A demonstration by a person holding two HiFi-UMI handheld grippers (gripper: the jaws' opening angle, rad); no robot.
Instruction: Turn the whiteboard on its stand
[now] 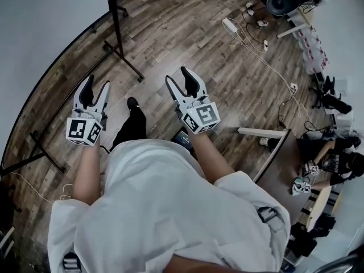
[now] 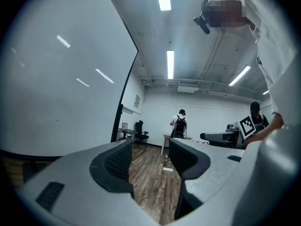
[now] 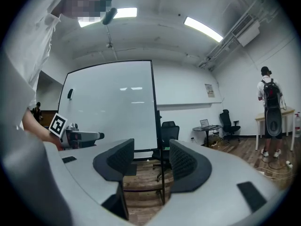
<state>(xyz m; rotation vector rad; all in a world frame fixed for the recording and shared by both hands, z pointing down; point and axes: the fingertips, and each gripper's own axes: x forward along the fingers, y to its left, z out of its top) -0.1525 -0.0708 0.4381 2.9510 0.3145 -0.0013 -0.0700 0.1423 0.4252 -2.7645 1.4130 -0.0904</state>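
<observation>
Both tools are empty: your left gripper (image 1: pixel 96 85) and your right gripper (image 1: pixel 178 77) are held level in front of you, jaws apart, and each gripper view shows only open air and the far room between the pads. The whiteboard (image 1: pixel 40 33) stands ahead and to your left, upright on its stand (image 1: pixel 129 68), well apart from either tool. Its long axis runs down the left side of the head view, from the black edge post (image 1: pixel 116 16) ahead of you back to a foot bar (image 1: pixel 45 155) near your left side. Your left gripper is the nearer one, and its view looks along the white panel (image 2: pixel 61 79) at a shallow angle. The right gripper view catches the board (image 3: pixel 113 107) more face-on, with the black edge post lined up beyond the jaw gap but far short of reach. That post looks like the natural place to take hold, since a grip at the outer edge should swing the panel most easily. I cannot tell whether the panel pivots in its frame or the whole stand must move. Underfoot is a wood plank floor (image 1: pixel 187 38), and cables (image 1: pixel 250 44) trail across it to your right, clear of the stand. An office chair (image 3: pixel 169 135) sits beyond the board, and other people (image 2: pixel 179 124) stand at a far table.
</observation>
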